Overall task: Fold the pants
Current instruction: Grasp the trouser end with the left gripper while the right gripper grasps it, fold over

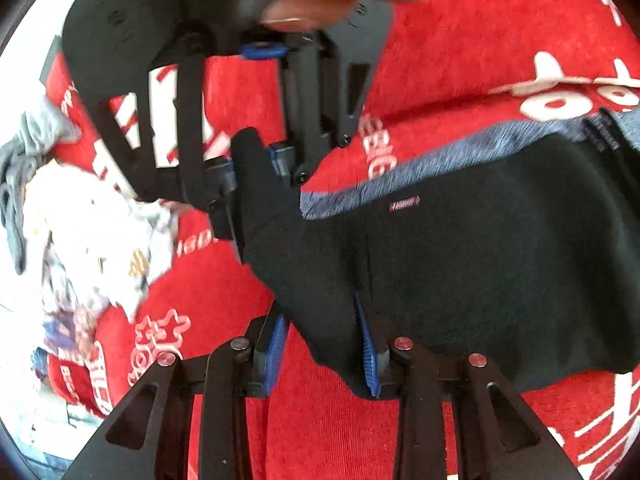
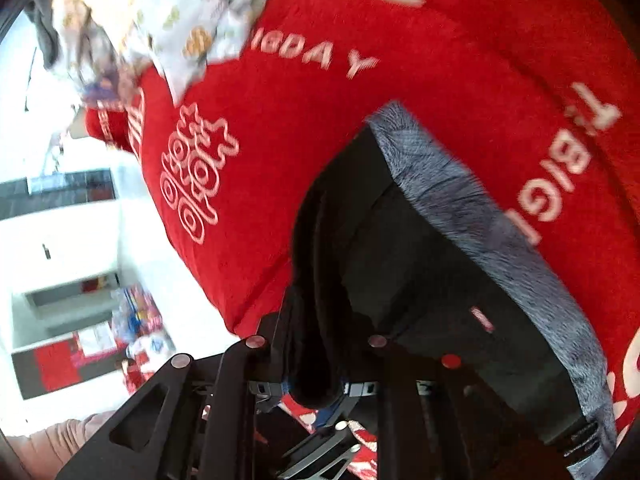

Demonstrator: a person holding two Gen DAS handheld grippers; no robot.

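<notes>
Black pants [image 1: 460,252] with a grey side stripe [image 1: 420,168] hang lifted over a red blanket [image 1: 460,40] with white print. My left gripper [image 1: 326,346] has its blue pads around a lower fold of the black cloth, jaws partly apart. My right gripper [image 1: 250,180], seen in the left wrist view, is pinched on a corner of the pants. In the right wrist view the pants [image 2: 420,260] with the grey stripe [image 2: 480,220] bunch between the right gripper's [image 2: 316,384] fingers.
A pile of light printed and grey clothes [image 1: 80,232] lies on the blanket at the left, also in the right wrist view [image 2: 160,12]. Beyond the blanket edge [image 2: 192,248] are a white floor and furniture [image 2: 68,280].
</notes>
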